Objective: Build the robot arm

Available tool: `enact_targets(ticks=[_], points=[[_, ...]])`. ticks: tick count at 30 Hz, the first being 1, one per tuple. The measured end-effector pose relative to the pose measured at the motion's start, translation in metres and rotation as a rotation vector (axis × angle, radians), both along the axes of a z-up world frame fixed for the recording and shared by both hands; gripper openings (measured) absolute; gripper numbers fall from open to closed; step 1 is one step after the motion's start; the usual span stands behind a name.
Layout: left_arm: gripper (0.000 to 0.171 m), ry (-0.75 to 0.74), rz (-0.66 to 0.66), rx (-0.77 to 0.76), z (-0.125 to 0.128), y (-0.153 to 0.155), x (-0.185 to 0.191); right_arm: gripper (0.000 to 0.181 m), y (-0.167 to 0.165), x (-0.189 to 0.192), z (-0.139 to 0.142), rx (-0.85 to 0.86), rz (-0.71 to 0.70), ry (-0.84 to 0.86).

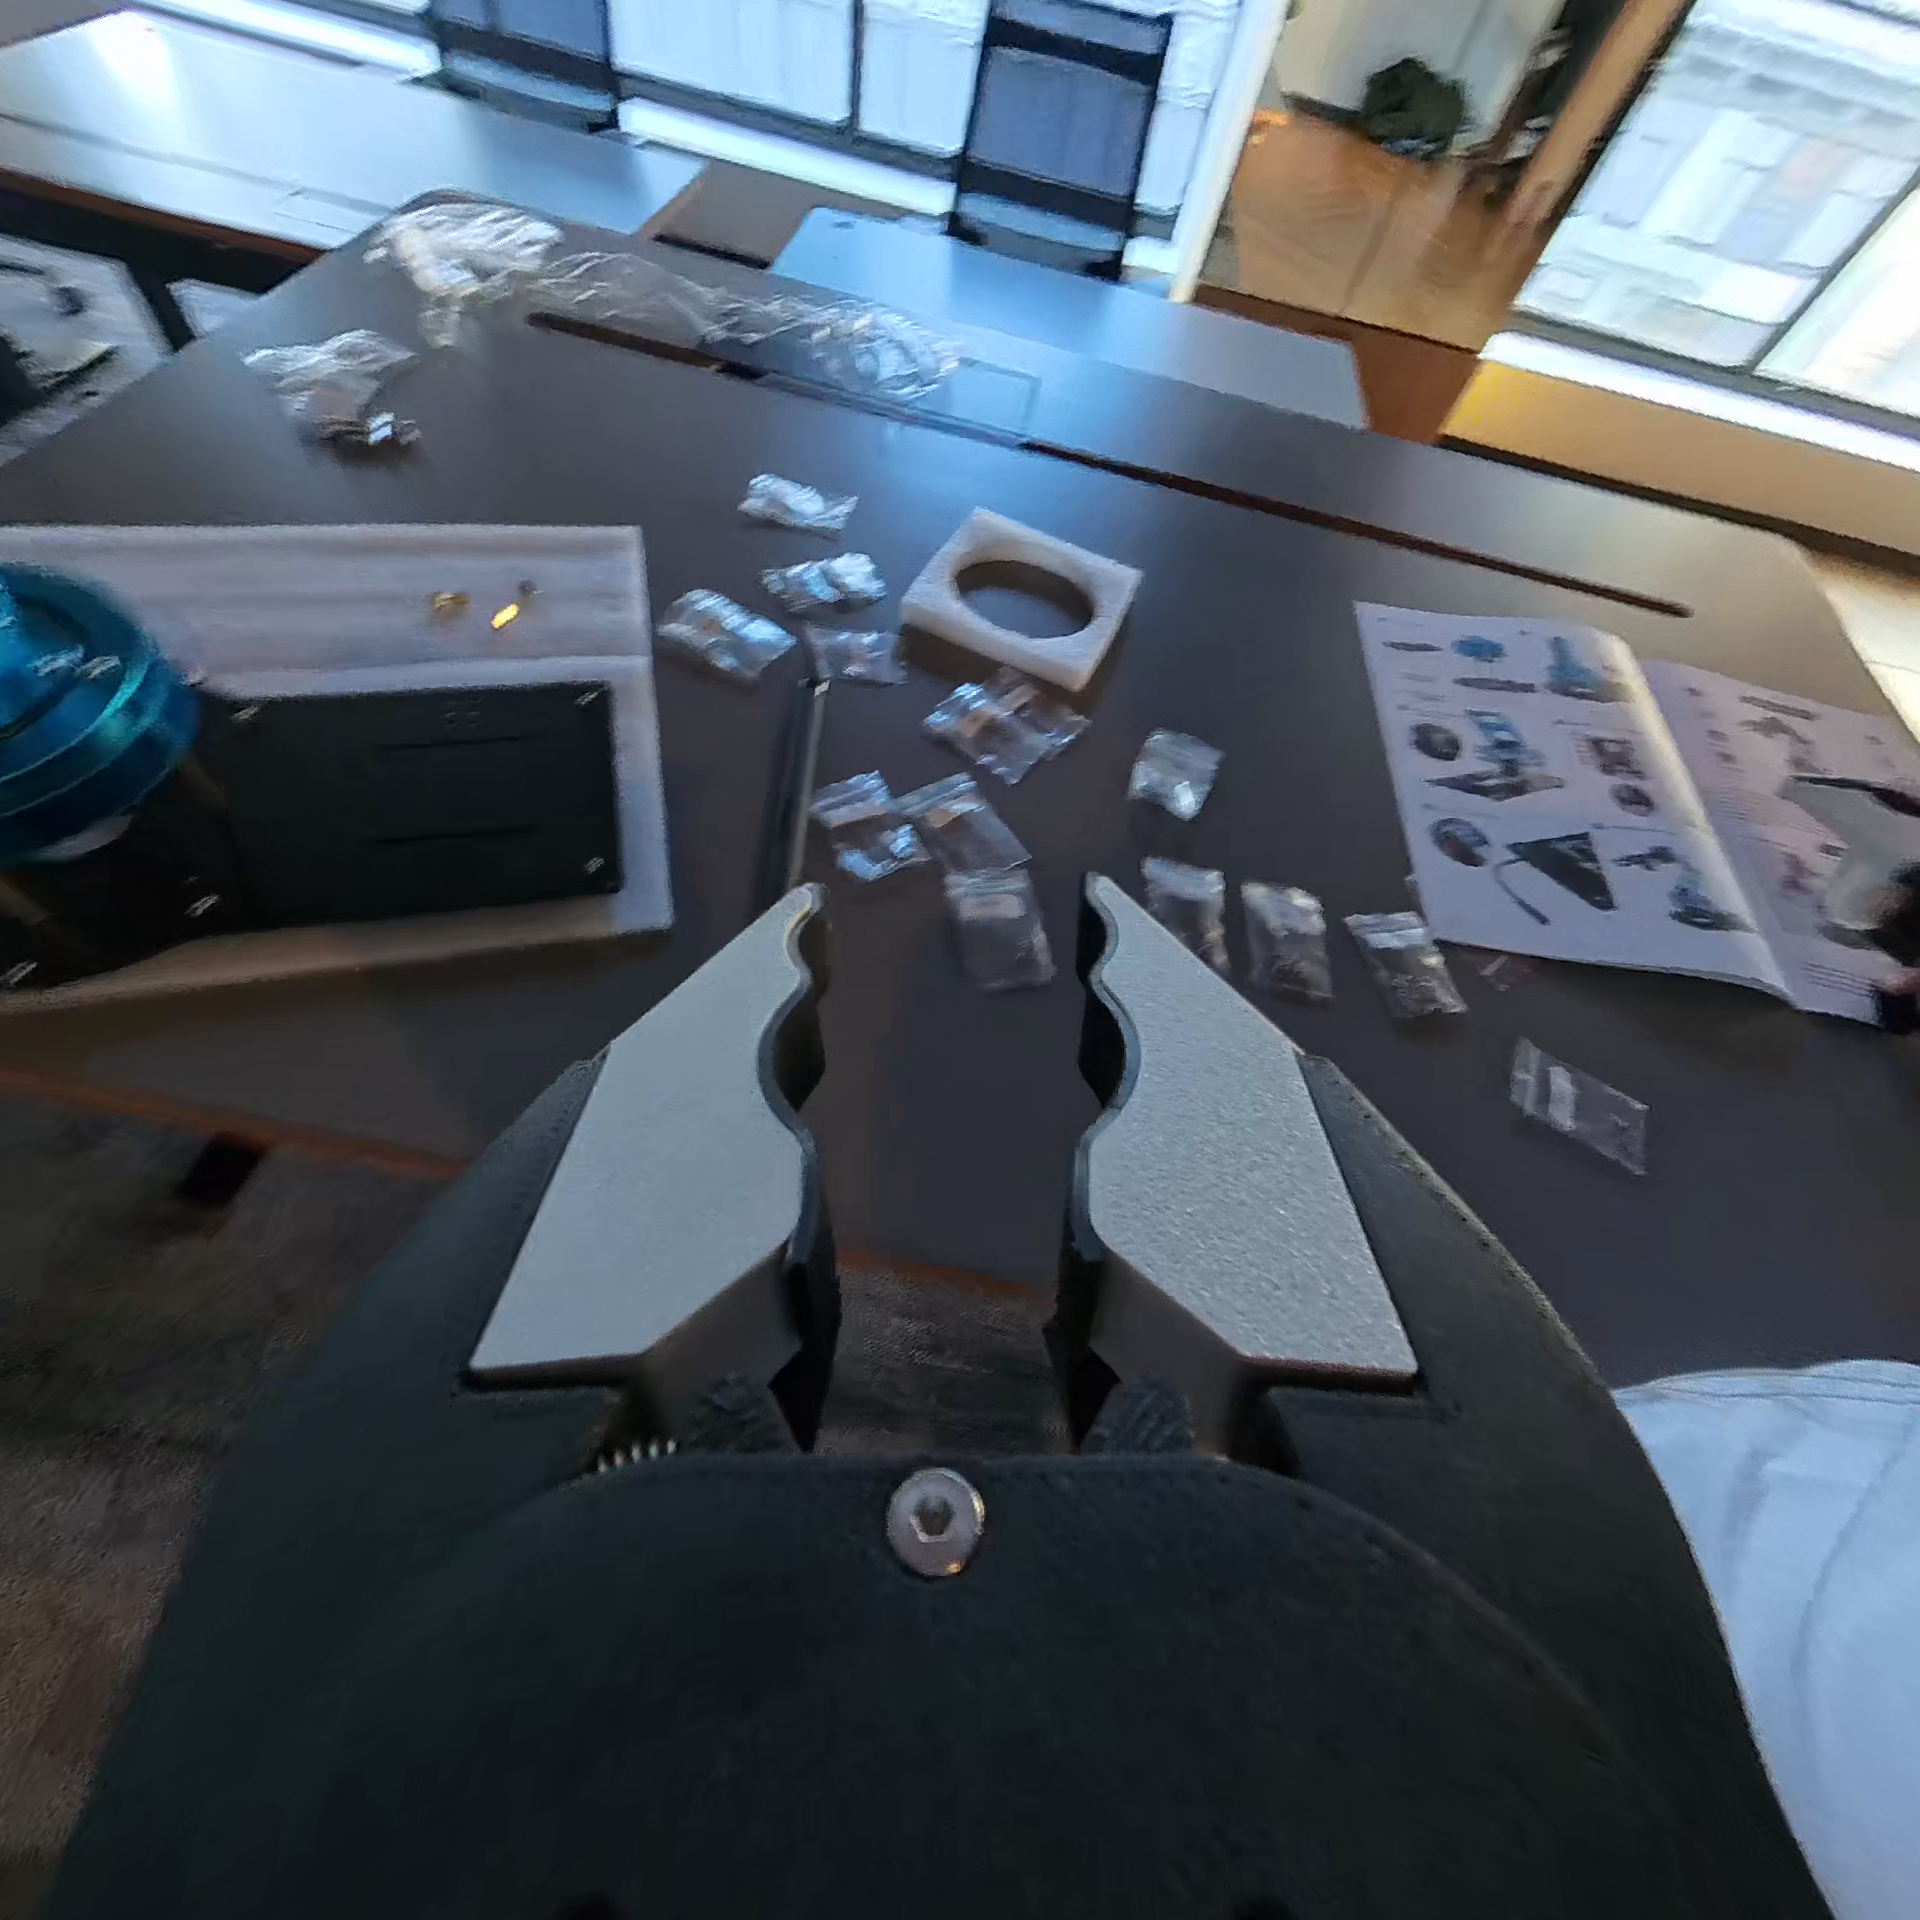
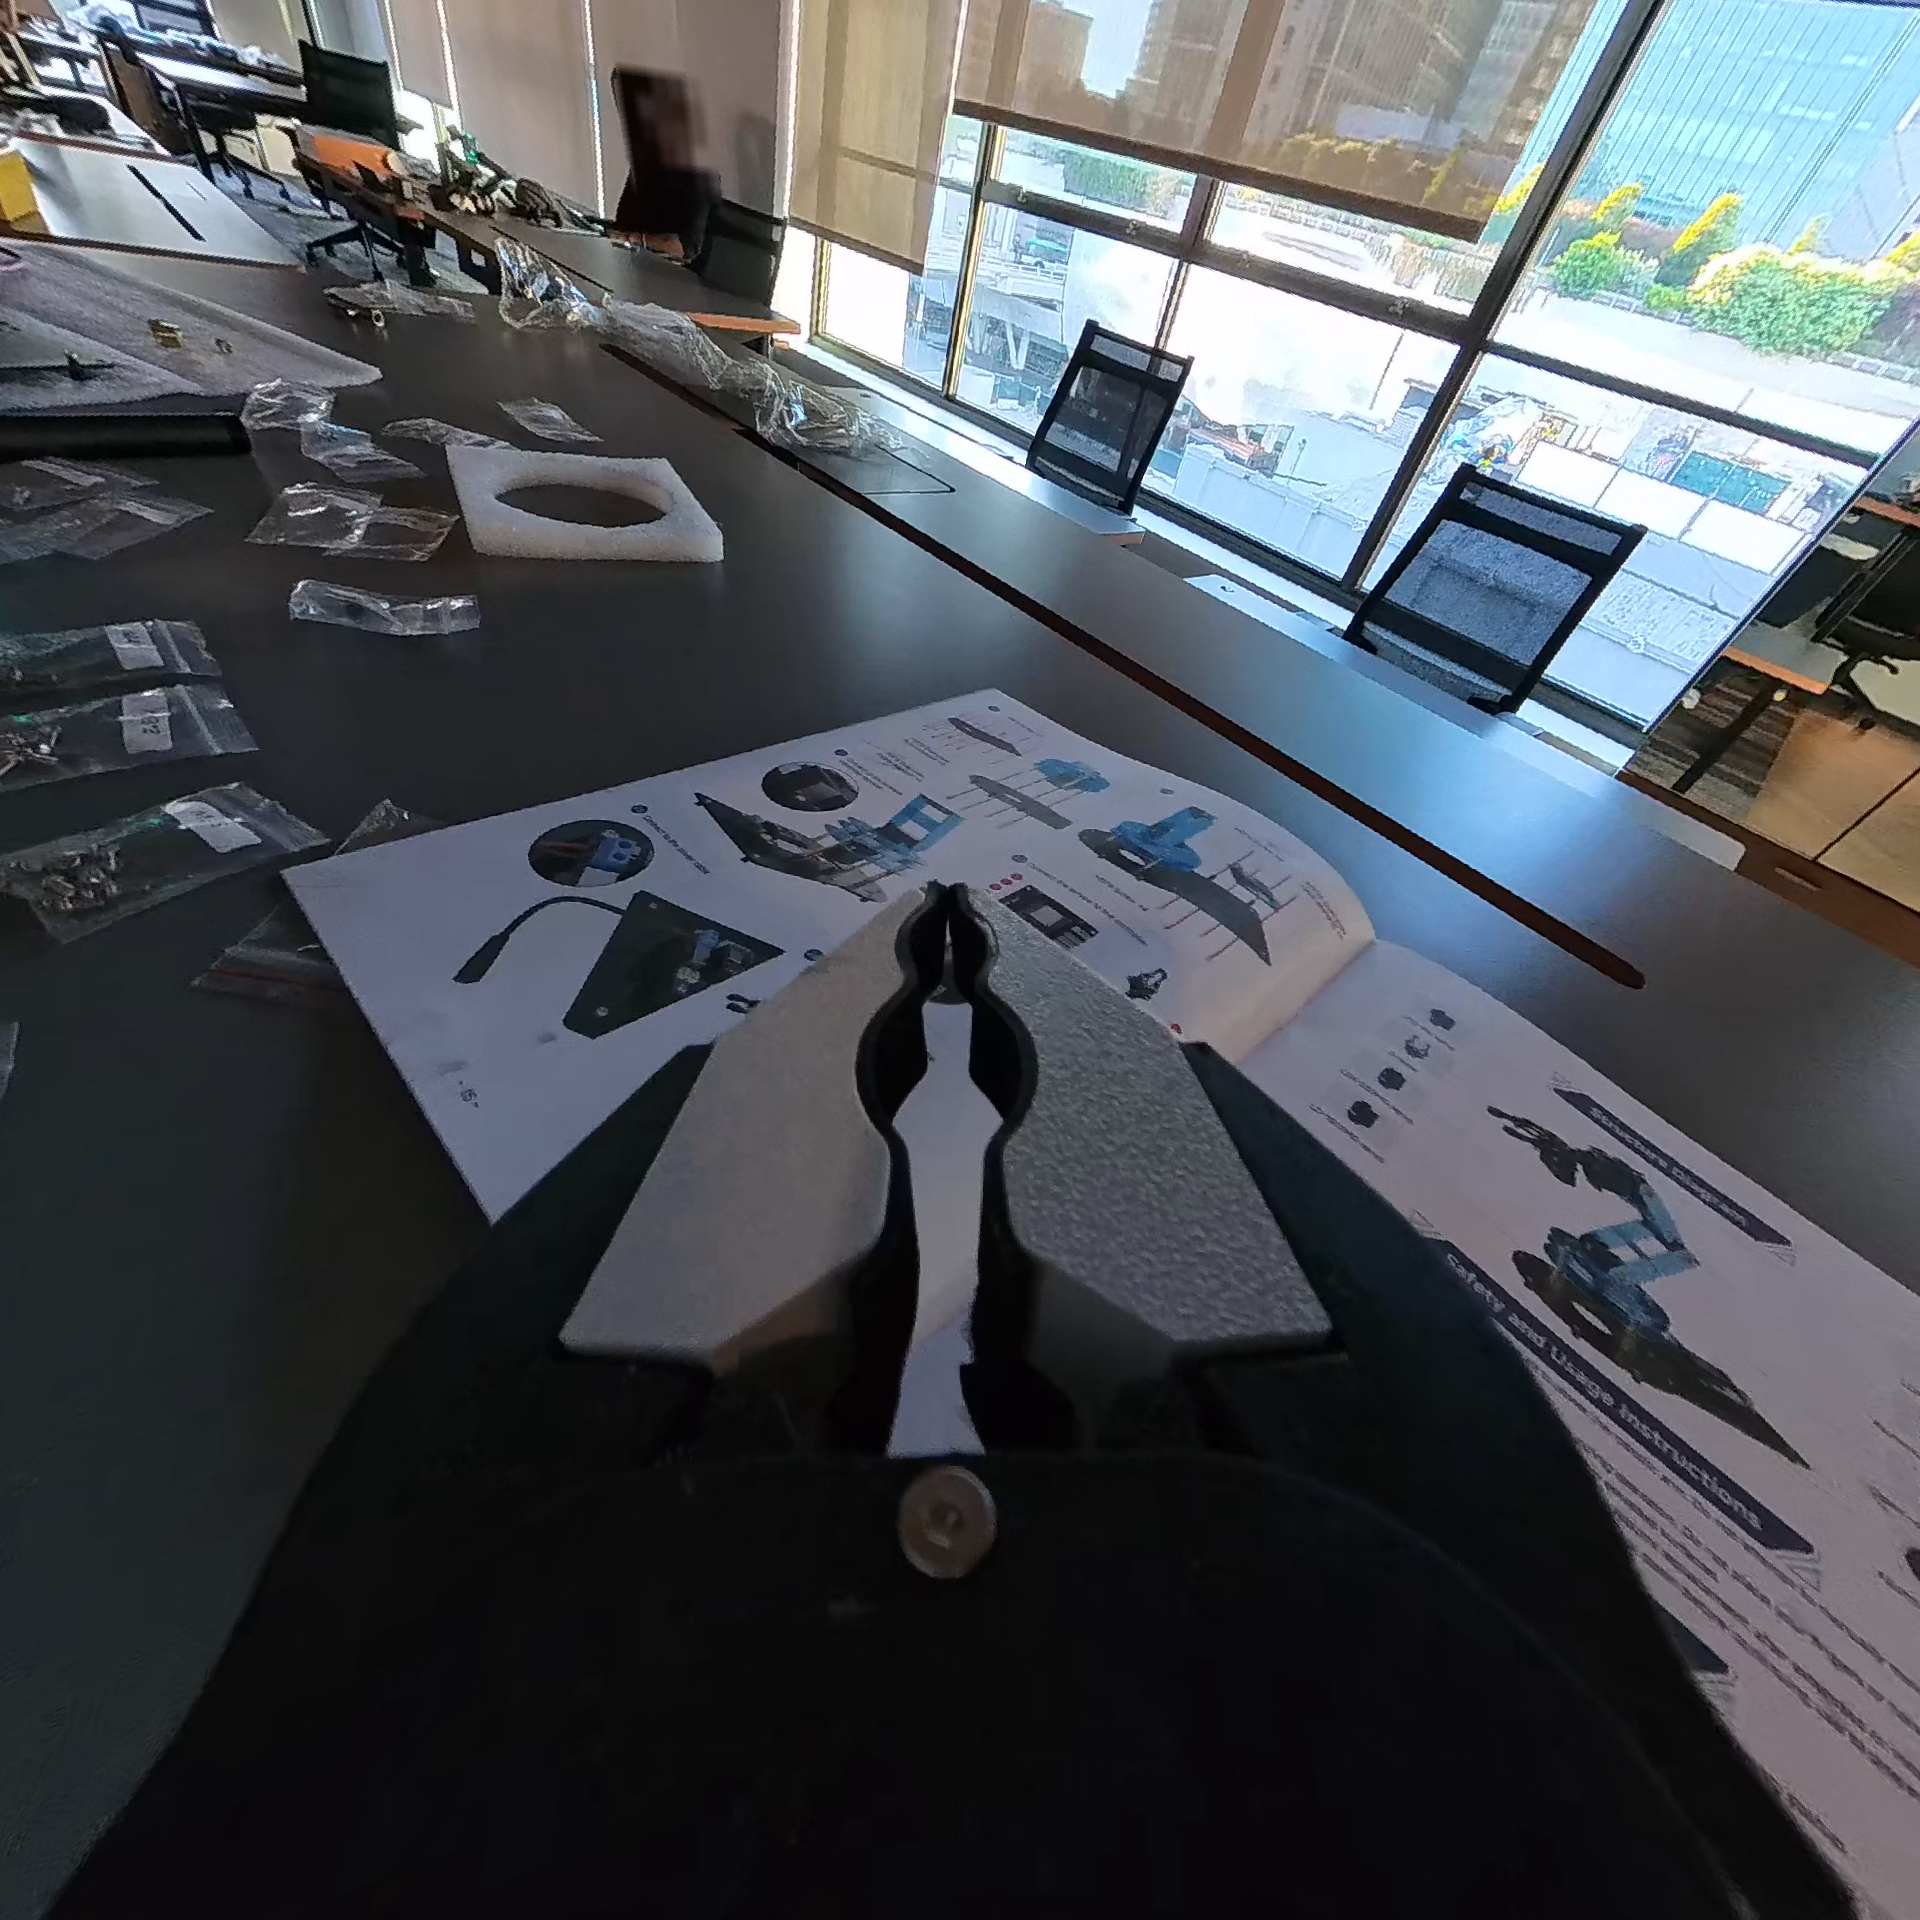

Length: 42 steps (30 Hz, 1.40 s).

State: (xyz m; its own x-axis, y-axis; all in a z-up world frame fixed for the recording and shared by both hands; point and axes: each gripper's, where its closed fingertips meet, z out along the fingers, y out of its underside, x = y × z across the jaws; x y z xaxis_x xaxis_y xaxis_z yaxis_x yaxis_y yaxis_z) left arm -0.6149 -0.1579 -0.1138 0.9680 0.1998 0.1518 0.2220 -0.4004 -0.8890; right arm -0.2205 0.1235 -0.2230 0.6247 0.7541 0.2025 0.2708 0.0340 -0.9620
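My left gripper (image 1: 951, 894) is open and empty, held above the near edge of a dark table (image 1: 1351, 540). Several small clear bags of hardware (image 1: 997, 925) lie just beyond its tips, with a thin dark rod (image 1: 795, 769) to their left. My right gripper (image 2: 948, 899) is shut, with nothing visible between its tips, low over the left page of an open illustrated booklet (image 2: 582, 935). The booklet also shows in the left wrist view (image 1: 1558, 810), with a dark blur at its right edge. Bags (image 2: 156, 852) lie to its left.
A white foam square with a round hole (image 1: 1018, 613) (image 2: 582, 520) lies mid-table. A foam tray with a black plate (image 1: 416, 790) and a blue object (image 1: 73, 717) sit at the left. Crumpled clear wrap (image 2: 727, 364) lies at the back. Chairs (image 2: 1496, 592) stand beyond the table. A light sleeve (image 1: 1787, 1558) is at lower right. My right fingertips sit around 50 cm from my left ones.
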Motion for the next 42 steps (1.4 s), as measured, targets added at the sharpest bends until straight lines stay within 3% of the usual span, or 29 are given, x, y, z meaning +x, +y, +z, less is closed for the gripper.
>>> enact_targets(ticks=[6, 11, 15, 18, 21, 27, 31, 34, 39, 42], points=[[0.046, -0.008, -0.229, 0.051, 0.016, 0.062, 0.034, 0.0, 0.006, -0.001, 0.008, -0.025, 0.004, -0.001], [0.05, 0.05, -0.471, 0.087, 0.047, 0.131, 0.086, 0.001, 0.014, -0.003, 0.043, -0.126, 0.052, 0.045], [0.054, 0.114, -0.621, 0.066, 0.074, 0.18, 0.133, 0.009, 0.028, -0.015, 0.075, -0.212, 0.119, -0.128], [0.055, 0.171, -0.671, 0.06, 0.093, 0.209, 0.161, 0.01, 0.04, -0.021, 0.112, -0.167, 0.108, -0.251], [0.054, 0.193, -0.672, 0.057, 0.104, 0.231, 0.179, 0.011, 0.039, -0.025, 0.124, -0.258, 0.131, -0.326], [0.053, 0.149, -0.584, -0.053, 0.081, 0.253, 0.179, 0.011, 0.048, 0.002, 0.096, -0.439, 0.053, -0.411], [0.054, 0.135, -0.456, -0.127, 0.053, 0.261, 0.15, 0.011, 0.063, 0.032, 0.066, -0.51, -0.013, -0.545], [0.049, 0.095, -0.407, -0.125, 0.043, 0.264, 0.133, 0.01, 0.077, 0.03, 0.063, -0.555, 0.011, -0.492], [0.049, 0.094, -0.379, -0.002, 0.067, 0.28, 0.12, 0.01, 0.097, 0.033, 0.037, -0.672, -0.04, -0.517], [0.05, 0.102, -0.34, -0.006, 0.064, 0.29, 0.11, 0.01, 0.099, 0.034, 0.019, -0.729, -0.049, -0.585]])
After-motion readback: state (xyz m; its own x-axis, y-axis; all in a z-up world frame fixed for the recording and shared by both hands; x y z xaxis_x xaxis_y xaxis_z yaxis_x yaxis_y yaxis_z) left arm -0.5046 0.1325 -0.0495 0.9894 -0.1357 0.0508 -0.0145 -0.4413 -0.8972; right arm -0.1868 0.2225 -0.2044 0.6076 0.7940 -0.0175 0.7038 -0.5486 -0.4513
